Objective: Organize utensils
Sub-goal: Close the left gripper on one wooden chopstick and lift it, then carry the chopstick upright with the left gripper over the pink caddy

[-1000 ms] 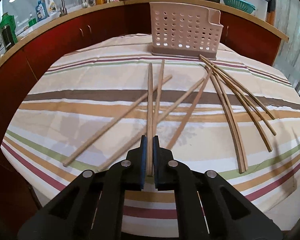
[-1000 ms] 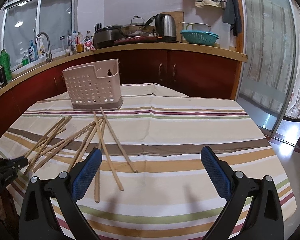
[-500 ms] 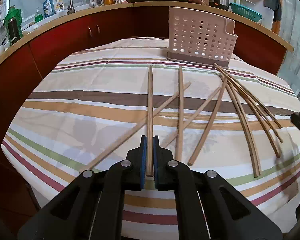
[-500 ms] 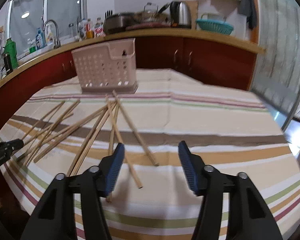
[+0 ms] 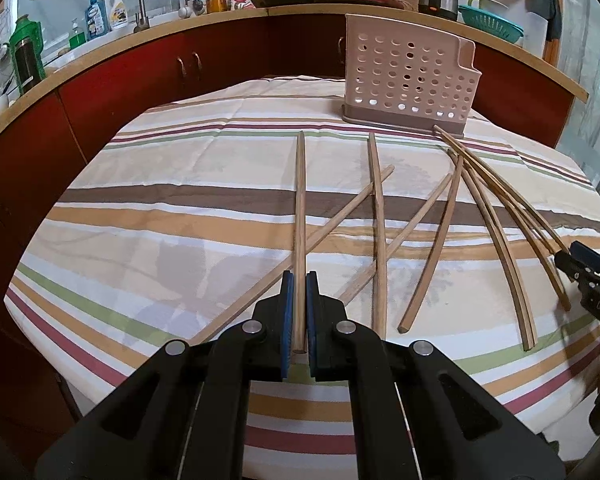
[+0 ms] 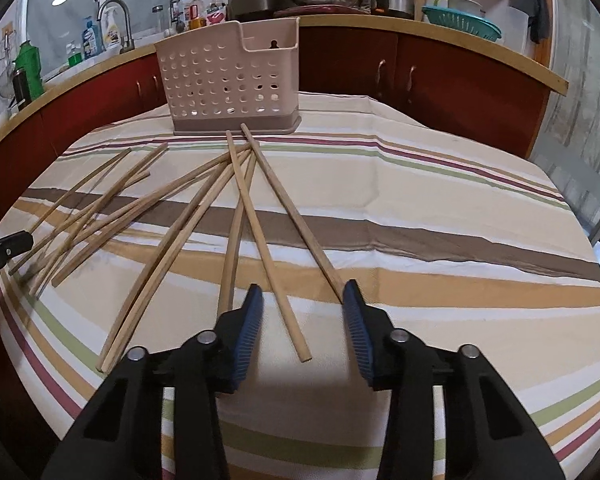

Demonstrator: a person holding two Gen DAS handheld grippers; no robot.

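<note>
Light, stiff, smooth wooden chopsticks – thin enough to roll or pivot between flat pads, so best pinched near the thick end, square across the shaft

Left tool (image 5: 299,312) closed on one chopstick (image 5: 299,216), gripped close to its near end, shaft running straight ahead between the blue pads (image 5: 287,312) toward the far edge of the bench (image 5: 160,184); whether lifted clear of the striped cloth – cannot tell

Right tool (image 6: 302,320) wide open, holding nothing, hovering low near the near edge of the bench. Butt end of a loose chopstick (image 6: 268,244) lying in the gap between the two pads, untouched; another chopstick (image 6: 296,216) running just beside the right pad, a third (image 6: 236,232) ending by the left pad

Remaining sticks fanned across the middle of the bench, several crossing, tips converging toward the perforated holder (image 6: 230,76) standing upright at the far edge

Likely next: closing on the centred stick without catching its neighbours
</note>
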